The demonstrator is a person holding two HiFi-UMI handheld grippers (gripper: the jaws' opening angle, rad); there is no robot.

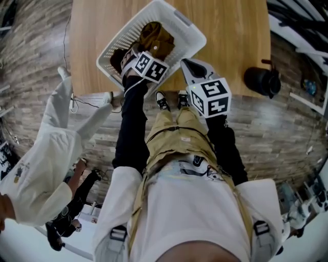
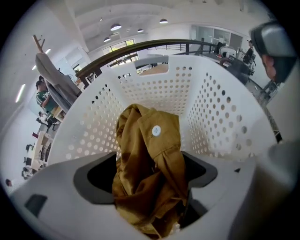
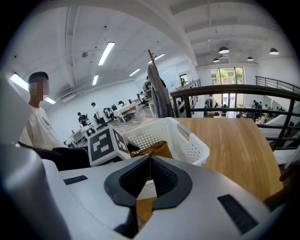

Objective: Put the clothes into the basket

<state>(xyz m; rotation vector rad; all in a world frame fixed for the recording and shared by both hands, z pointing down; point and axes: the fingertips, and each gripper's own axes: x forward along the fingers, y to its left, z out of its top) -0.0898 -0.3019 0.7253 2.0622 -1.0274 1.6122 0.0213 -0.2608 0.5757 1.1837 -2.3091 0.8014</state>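
A mustard-brown garment (image 1: 156, 38) lies bunched inside the white perforated basket (image 1: 174, 15) on the wooden table (image 1: 230, 30). My left gripper (image 1: 136, 59) hangs over the basket's near end, pointing steeply down. In the left gripper view its jaws stand wide open, with the garment (image 2: 150, 159) heaped between them against the basket wall (image 2: 215, 108). My right gripper (image 1: 187, 62) is shut and holds nothing, just right of the basket near the table's front edge. In the right gripper view its pads (image 3: 161, 176) meet, and beyond them are the basket (image 3: 187, 140) and the garment (image 3: 157, 150).
A black jug (image 1: 261, 79) stands on the table's right part. A person in white (image 1: 46, 153) stands on the floor to my left. A coat stand (image 3: 157, 93) and a dark railing (image 3: 234, 89) lie beyond the table.
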